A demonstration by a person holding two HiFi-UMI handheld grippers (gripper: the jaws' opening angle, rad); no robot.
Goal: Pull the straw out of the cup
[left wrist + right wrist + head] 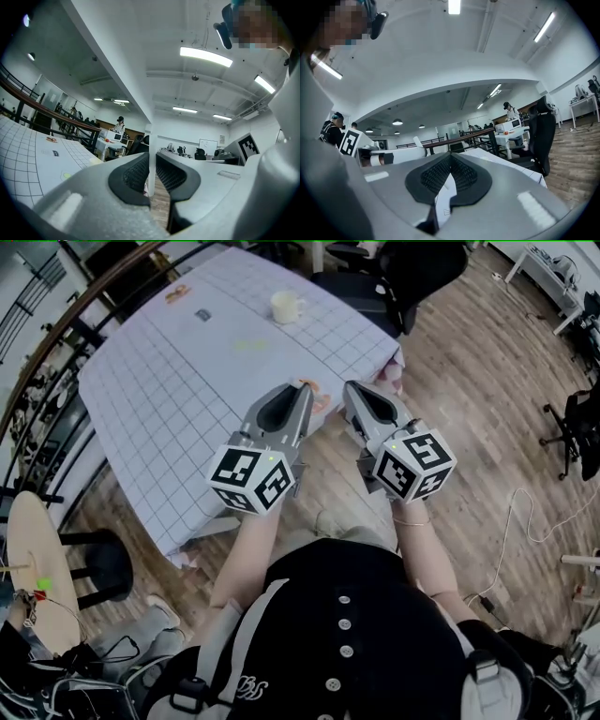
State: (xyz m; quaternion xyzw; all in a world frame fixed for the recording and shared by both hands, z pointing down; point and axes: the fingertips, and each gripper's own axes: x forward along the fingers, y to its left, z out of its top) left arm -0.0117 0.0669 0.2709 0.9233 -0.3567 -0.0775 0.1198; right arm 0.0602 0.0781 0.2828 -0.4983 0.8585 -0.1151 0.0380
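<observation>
A white cup point(286, 306) with a handle stands on the far part of the grid-cloth table point(178, 399); no straw can be made out in it from here. Both grippers are held up close to the person's body, off the table's near corner and well short of the cup. My left gripper point(302, 386) has its jaws together with only a thin slit between the pads point(151, 157), and nothing is in them. In my right gripper point(352, 386) the jaws meet at the tip point(450, 157), also empty. Neither gripper view shows the cup.
A pale green mark point(248, 345) and two small stickers point(178, 293) lie on the cloth. Black office chairs point(398, 277) stand beyond the table's far corner. A black stool point(98, 559), a round wooden table point(28, 568) and a railing point(56, 343) are at the left. A white cable point(511, 540) lies on the wood floor.
</observation>
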